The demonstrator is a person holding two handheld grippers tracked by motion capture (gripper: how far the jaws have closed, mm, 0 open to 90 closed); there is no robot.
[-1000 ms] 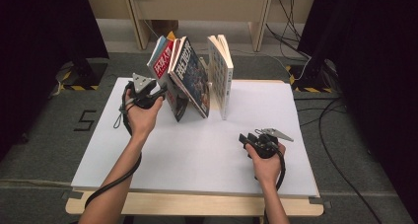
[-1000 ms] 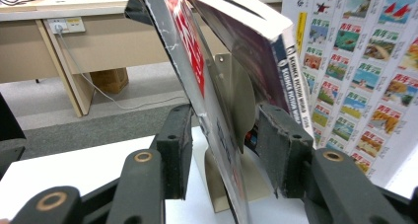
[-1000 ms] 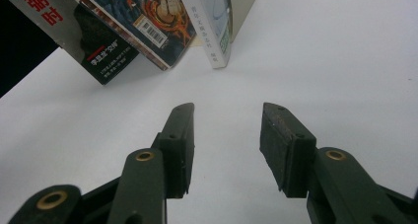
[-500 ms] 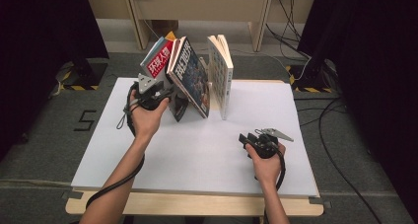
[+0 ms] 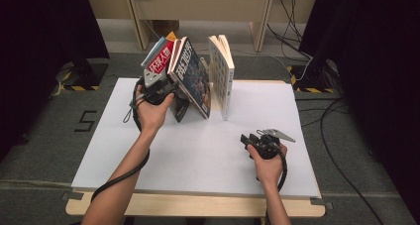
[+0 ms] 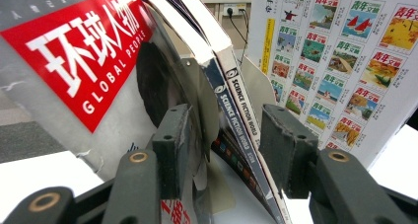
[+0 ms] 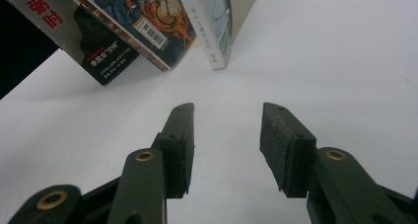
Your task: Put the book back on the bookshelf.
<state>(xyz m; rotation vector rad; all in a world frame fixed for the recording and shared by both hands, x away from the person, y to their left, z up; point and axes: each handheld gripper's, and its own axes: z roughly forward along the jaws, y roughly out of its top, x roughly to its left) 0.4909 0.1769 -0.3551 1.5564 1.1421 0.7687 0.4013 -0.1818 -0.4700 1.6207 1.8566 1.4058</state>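
Magazines (image 5: 185, 76) leaning together, upper centre of high view, spines between left gripper (image 6: 224, 145) jaws; jaws just been opening, pads not pressing. White book (image 5: 221, 76) upright just right of them. Right gripper (image 5: 247, 140) released, resting on table (image 5: 198, 155), lower right.

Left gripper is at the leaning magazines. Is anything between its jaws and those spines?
Nothing visible is in the way. The left gripper already straddles the Science Fiction World spines, jaws just opening, with the Global People magazine against its left jaw.
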